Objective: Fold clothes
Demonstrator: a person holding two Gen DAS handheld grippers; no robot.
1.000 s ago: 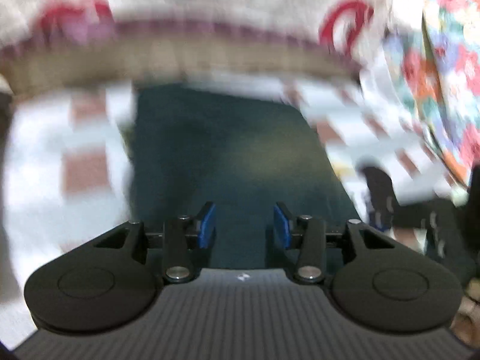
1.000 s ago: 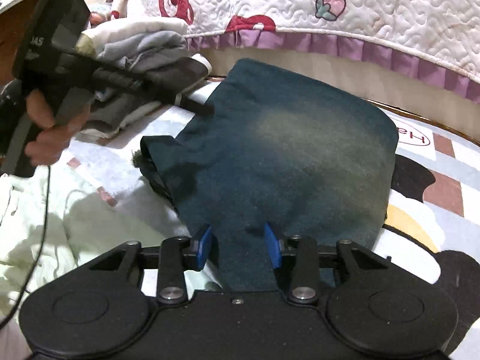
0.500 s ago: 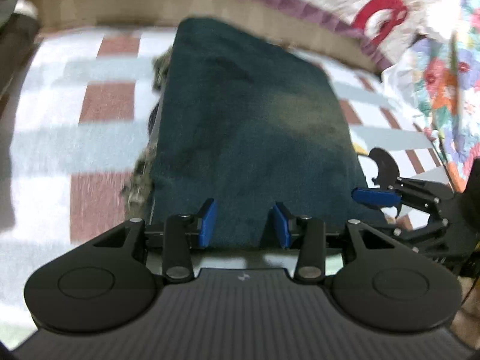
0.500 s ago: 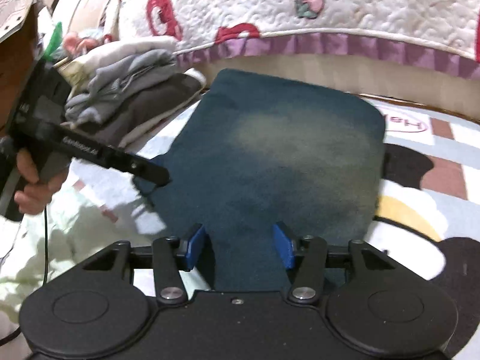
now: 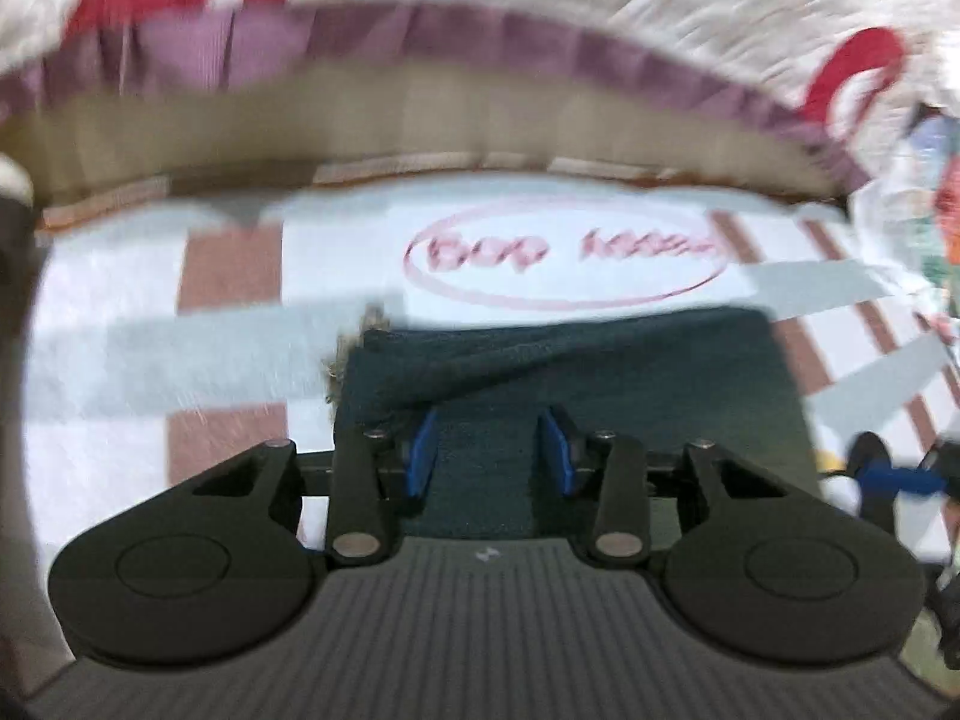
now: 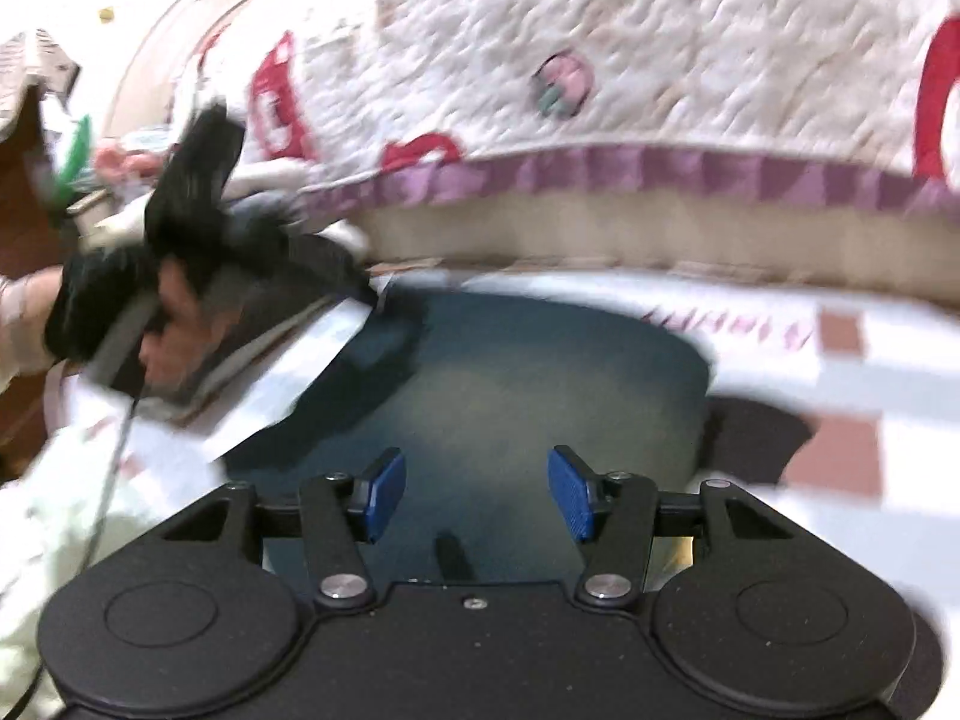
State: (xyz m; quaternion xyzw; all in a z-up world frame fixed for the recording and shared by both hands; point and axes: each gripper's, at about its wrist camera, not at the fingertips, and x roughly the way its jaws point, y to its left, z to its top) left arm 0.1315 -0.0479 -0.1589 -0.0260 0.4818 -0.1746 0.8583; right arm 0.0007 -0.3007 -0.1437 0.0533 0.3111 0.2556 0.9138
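A dark teal garment [image 6: 510, 372] lies flat on the checked mat. My right gripper [image 6: 477, 492] hovers open over its near edge, nothing between the blue pads. In the right wrist view my left gripper [image 6: 372, 300], held by a hand [image 6: 174, 330], reaches the garment's far left corner. In the left wrist view the left gripper [image 5: 489, 450] is over the garment's far end [image 5: 600, 372] with its jaws closing. Cloth lies under them and a raised fold rests against the left finger [image 5: 423, 450]; the pads do not press on it. The right gripper's blue fingertip [image 5: 894, 474] shows at the right edge.
A white quilt with purple trim [image 6: 660, 174] hangs over the bed edge behind the mat. An oval pink logo [image 5: 564, 258] is printed on the mat beyond the garment. Pale green cloth [image 6: 60, 510] lies at the near left, floral fabric [image 5: 936, 210] at the far right.
The left gripper has swept from the garment's near left side to its far left corner. The right gripper's jaws have spread wider and it has drawn back slightly.
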